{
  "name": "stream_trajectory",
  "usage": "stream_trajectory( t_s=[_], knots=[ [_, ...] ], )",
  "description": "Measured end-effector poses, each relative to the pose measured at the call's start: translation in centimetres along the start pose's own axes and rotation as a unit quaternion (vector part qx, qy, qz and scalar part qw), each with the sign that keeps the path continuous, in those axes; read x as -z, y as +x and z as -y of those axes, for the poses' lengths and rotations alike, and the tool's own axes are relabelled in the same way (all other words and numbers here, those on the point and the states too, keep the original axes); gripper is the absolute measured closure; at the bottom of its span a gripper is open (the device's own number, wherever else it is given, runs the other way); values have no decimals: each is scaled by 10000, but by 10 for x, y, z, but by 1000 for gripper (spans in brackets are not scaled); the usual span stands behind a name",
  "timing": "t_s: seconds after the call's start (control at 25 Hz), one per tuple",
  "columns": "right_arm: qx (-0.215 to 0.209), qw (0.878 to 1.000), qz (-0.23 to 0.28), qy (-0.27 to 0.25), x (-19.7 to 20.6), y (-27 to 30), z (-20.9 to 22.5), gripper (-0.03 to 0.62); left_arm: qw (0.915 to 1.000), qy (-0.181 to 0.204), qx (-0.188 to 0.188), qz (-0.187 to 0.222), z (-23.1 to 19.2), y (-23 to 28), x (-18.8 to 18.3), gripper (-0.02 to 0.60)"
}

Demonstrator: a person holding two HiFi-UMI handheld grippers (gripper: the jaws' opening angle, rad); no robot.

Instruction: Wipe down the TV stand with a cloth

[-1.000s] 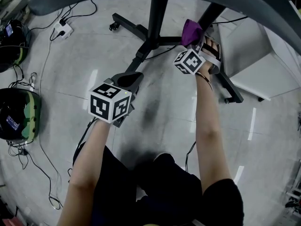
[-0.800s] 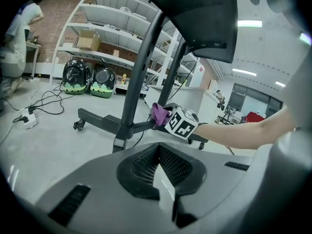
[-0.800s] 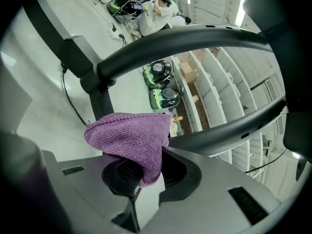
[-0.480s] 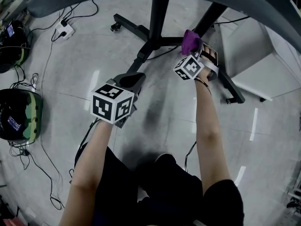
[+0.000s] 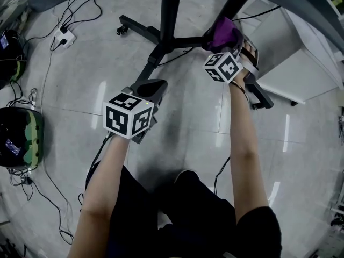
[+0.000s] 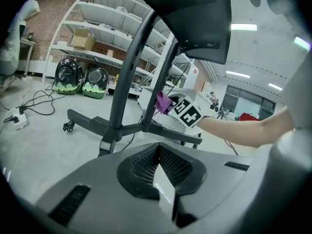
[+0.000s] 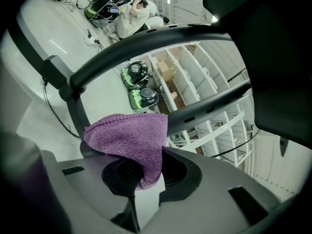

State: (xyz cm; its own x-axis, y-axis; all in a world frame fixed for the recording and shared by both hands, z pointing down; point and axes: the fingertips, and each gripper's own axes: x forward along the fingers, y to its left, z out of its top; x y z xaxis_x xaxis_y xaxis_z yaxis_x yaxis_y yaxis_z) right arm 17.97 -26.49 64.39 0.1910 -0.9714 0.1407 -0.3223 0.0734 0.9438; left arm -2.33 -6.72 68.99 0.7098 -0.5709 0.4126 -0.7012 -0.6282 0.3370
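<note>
The left gripper (image 5: pixel 152 88) hangs low over the floor, its jaws squeezed together on nothing. Farther out, the right gripper (image 5: pixel 232 46) pinches the purple cloth (image 5: pixel 224 32) right at the TV stand (image 5: pixel 171 20). It looks like wiping time. Next, rub the cloth along that dark bar.

the cloth (image 5: pixel 223 32) is purple, a nubbly microfibre, bunched into a soft wad. it's pinched between the jaws of my right gripper (image 7: pixel 140 175), and most of it bulges out past the tips. it lies against the right-hand slanted post of the tv stand (image 5: pixel 171 15), low down, just above the cross bar. the stand is black metal, with two posts rising from a cross bar and long splayed legs. one leg end carries a small castor.
</note>
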Motion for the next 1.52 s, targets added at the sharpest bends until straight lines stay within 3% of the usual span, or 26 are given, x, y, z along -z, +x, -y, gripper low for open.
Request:
stream_trajectory(
  t_s=[0.32, 0.52, 0.68, 0.88, 1.28, 1.52],
  knots=[
    [867, 9957, 99, 297, -3, -10, 118, 517, 9998, -14, 171, 48, 7, -2, -2, 575],
    [1121, 9906, 168, 759, -7, -12, 174, 517, 9997, -199, 116, 120, 2, -9, -6, 575],
    [1201, 9876, 283, 969, -22, -7, 193, 517, 9997, -166, 75, 155, -2, -13, -9, 575],
    [949, 9914, 293, 856, -40, 10, 178, 517, 9996, -200, 29, 184, -6, -17, -10, 575],
    [540, 9895, 28, 1342, -22, 33, 128, 517, 9996, -226, -58, 167, -18, -21, -7, 575],
    [282, 9900, -93, 1379, -10, 40, 88, 517, 9998, -184, -44, 76, -18, -17, -3, 575]
  ],
)
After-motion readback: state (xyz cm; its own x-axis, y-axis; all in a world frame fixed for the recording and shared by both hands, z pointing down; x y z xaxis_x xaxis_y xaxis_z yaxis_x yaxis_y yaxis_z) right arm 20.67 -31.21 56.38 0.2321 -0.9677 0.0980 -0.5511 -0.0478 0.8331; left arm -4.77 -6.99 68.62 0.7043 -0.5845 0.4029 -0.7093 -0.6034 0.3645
